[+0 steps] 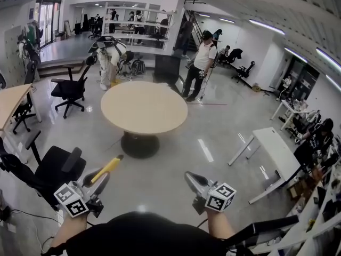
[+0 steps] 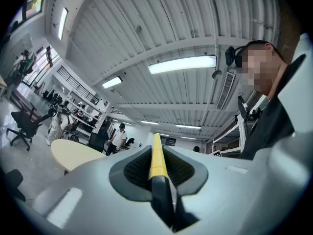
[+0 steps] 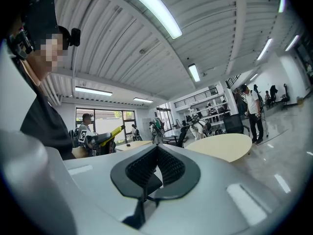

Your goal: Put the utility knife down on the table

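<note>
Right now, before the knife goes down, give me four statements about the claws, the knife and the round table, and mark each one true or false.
1. The left claw is closed on the utility knife. True.
2. The utility knife lies on the round table. False: it is in the left claw, held in the air short of the table.
3. The right claw holds nothing, and its jaws are together. True.
4. The part of the knife that sticks out past the left claw is red. False: it is yellow, with a black section further back between the jaws.
</note>
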